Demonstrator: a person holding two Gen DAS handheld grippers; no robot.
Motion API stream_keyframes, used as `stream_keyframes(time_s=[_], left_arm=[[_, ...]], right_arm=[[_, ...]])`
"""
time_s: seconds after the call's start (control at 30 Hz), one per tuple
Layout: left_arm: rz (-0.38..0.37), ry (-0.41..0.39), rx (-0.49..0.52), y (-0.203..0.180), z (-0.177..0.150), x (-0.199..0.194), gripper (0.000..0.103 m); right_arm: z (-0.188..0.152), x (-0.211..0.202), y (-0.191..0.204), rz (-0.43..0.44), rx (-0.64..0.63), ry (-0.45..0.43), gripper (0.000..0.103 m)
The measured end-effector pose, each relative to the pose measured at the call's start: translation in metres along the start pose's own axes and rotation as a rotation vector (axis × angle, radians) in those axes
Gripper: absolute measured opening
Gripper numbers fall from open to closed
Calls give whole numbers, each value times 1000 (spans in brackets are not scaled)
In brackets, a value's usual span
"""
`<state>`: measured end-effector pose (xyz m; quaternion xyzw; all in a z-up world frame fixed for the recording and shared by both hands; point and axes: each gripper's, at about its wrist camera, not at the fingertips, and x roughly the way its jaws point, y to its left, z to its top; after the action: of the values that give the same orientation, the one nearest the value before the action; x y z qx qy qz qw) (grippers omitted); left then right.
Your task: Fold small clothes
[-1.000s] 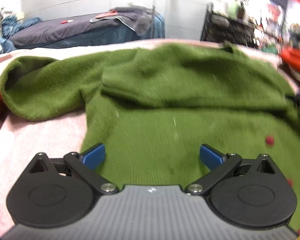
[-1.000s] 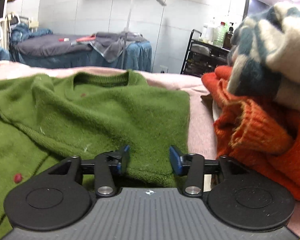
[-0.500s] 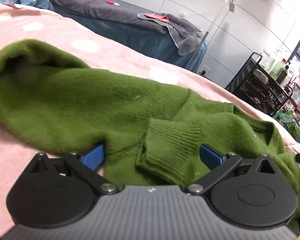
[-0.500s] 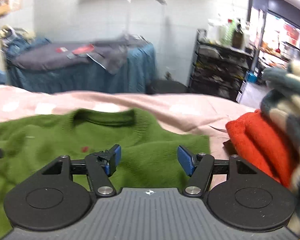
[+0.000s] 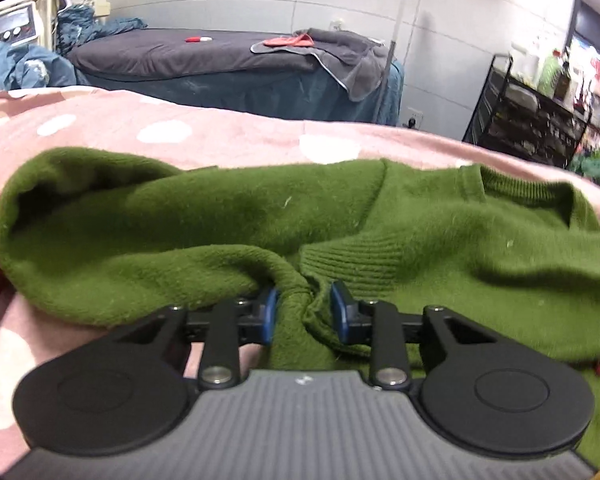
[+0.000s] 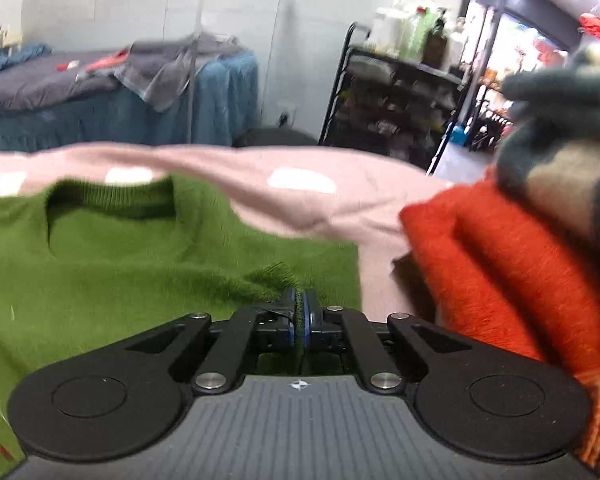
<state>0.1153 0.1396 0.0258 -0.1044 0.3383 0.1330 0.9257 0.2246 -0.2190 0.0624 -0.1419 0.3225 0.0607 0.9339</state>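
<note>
Fuzzy green sweater [image 5: 228,216] bunched, seemingly pinched, between fingers [image 5: 269,314].

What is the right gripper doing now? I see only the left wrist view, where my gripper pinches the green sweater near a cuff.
Observer: The right gripper is shut on the green sweater, on a thin fold near its right-hand edge.
Operator: Is something beside it on that side?
Observer: Yes, an orange knit lies on the pink blanket to the right, with a grey and cream garment on top of it.
Operator: Can you see the collar from there?
Observer: Yes, the neckline is at the far side, to the left of the right gripper.
</note>
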Motion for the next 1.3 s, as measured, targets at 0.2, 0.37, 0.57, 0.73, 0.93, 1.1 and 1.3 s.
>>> stream_keyframes(time_s=[0.2,0.37,0.57,0.73,0.93,1.1,1.3], left_arm=[[66,20,77,-2,1,-10,38],[48,-39,29,7,11,-33,67],[-102,-52,24,-17,21,-41,74],[-133,39,157,-66,10,-13,93],[-96,114,232,-69,-9,7,103],[-102,105,243,-69,-13,9,103],[-96,64,241,-68,-16,9,103]], right_arm=[[5,-8,-11,27,98,-14,54],[-5,-61,-2,145,90,-189,103],[-24,-81,19,359,46,-157,100],[-36,-72,19,326,20,-100,103],[-55,-52,-10,321,79,-39,103],[-53,-70,-8,281,151,-116,103],[-58,-77,-12,154,125,-123,100]])
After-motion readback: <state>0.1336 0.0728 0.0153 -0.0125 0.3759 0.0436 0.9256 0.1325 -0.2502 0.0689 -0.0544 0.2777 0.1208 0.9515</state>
